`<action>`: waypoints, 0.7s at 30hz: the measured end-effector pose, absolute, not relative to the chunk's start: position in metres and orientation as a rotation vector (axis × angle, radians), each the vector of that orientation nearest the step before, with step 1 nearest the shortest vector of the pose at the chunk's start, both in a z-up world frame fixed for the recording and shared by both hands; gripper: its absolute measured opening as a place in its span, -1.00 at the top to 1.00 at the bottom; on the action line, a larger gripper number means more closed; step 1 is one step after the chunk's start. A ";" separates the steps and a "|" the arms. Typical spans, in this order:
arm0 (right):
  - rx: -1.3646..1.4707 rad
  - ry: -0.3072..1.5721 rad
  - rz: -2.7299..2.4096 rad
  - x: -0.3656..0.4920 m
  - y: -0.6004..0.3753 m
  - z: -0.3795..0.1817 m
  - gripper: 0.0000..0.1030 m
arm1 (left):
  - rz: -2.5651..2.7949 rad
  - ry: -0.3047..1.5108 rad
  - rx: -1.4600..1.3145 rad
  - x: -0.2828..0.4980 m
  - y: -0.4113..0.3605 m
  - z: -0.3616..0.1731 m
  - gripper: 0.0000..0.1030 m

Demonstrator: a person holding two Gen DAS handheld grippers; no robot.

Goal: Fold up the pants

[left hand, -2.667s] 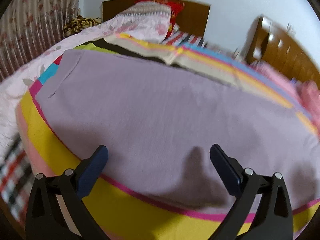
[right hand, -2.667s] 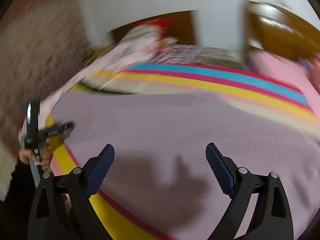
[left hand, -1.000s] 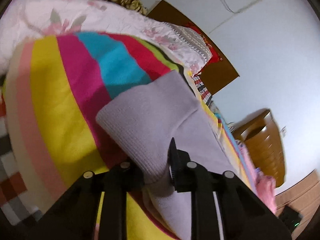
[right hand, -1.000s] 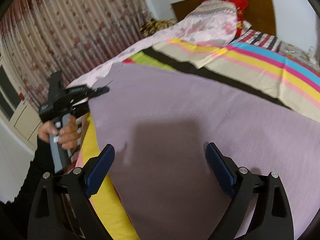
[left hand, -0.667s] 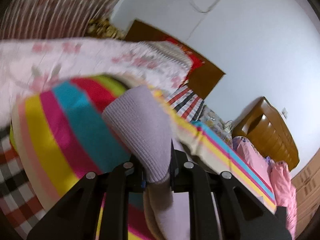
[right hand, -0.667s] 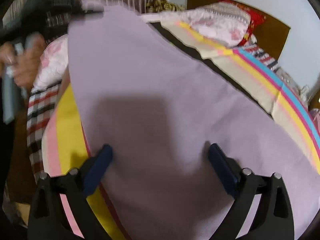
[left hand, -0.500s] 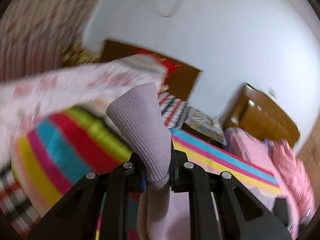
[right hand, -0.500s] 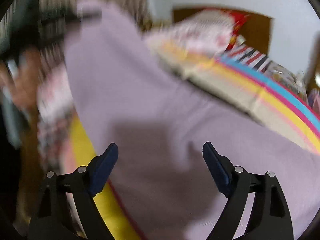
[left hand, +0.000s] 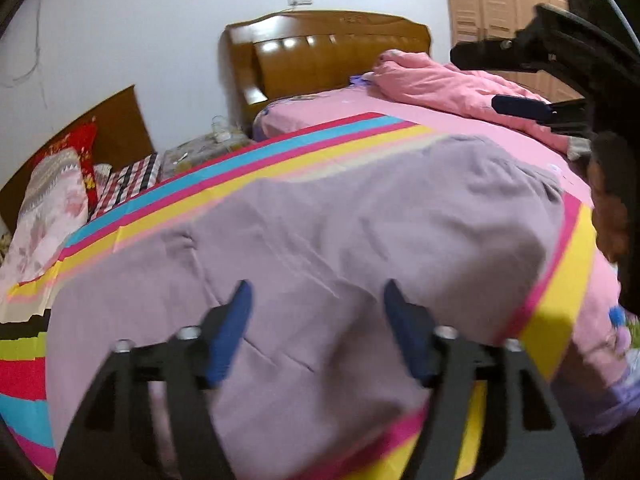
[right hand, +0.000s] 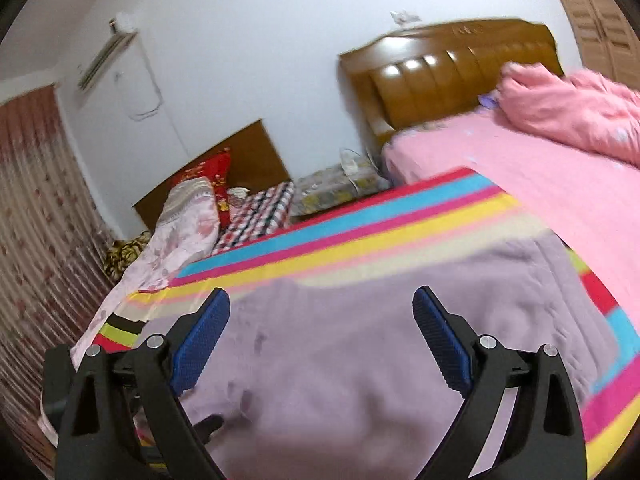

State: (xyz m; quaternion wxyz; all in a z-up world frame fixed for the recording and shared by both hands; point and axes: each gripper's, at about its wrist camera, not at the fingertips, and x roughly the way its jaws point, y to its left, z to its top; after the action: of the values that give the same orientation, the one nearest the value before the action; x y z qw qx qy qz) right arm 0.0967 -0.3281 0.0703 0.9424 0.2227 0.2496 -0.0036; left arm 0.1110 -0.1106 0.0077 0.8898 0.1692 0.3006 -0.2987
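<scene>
Hovering wide and empty: left hand-held gripper (left hand: 316, 320), just opened; right hand-held gripper (right hand: 320, 332). Risking a slumped, rumpled fold in pants (left hand: 360, 240) beneath.

The pants (left hand: 360, 240) lie on the striped blanket (left hand: 248, 168), headboard (left hand: 328, 52) behind.

The pants (left hand: 360, 240) are plain lilac. The blanket (left hand: 280, 152) under them carries red, blue, pink, yellow and cream stripes. The quilt (right hand: 568, 112) is pink, the headboard (right hand: 440, 76) glossy brown, the curtain (right hand: 36, 220) dusty red with flowers.
</scene>
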 end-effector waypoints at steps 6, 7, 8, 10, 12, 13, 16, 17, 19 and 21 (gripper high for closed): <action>0.509 0.713 0.174 0.108 -0.295 0.016 -0.75 | -0.459 0.570 0.302 0.085 -0.043 0.018 -0.74; 0.504 0.733 0.203 0.114 -0.288 0.012 -0.68 | -0.374 0.579 0.289 0.088 -0.023 0.016 -0.74; 0.491 0.750 0.234 0.116 -0.274 0.008 -0.61 | -0.309 0.591 0.261 0.092 -0.003 0.016 -0.74; 0.468 0.753 0.280 0.122 -0.253 0.006 -0.40 | -0.187 0.616 0.177 0.098 0.034 0.014 -0.74; 0.460 0.764 0.355 0.131 -0.234 0.009 -0.28 | -0.113 0.641 0.112 0.103 0.062 0.011 -0.74; 0.448 0.765 0.377 0.131 -0.228 0.011 -0.23 | -0.090 0.661 0.082 0.107 0.076 0.007 -0.74; 0.434 0.802 0.454 0.142 -0.208 0.012 -0.15 | -0.067 0.685 0.084 0.115 0.087 -0.002 -0.74; 0.434 0.829 0.447 0.147 -0.200 0.011 -0.15 | -0.073 0.695 0.094 0.118 0.088 -0.006 -0.74; 0.442 0.920 0.392 0.155 -0.194 -0.004 -0.12 | -0.078 0.704 0.103 0.121 0.086 -0.013 -0.74; 0.452 0.948 0.340 0.157 -0.197 -0.013 0.06 | -0.084 0.704 0.097 0.123 0.089 -0.018 -0.76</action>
State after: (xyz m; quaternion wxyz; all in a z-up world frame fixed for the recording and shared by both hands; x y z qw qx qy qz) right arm 0.1575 -0.1969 -0.0131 0.8514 0.2149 0.4503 0.1615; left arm 0.1226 0.0886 -0.0178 0.9367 0.0476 0.3445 -0.0412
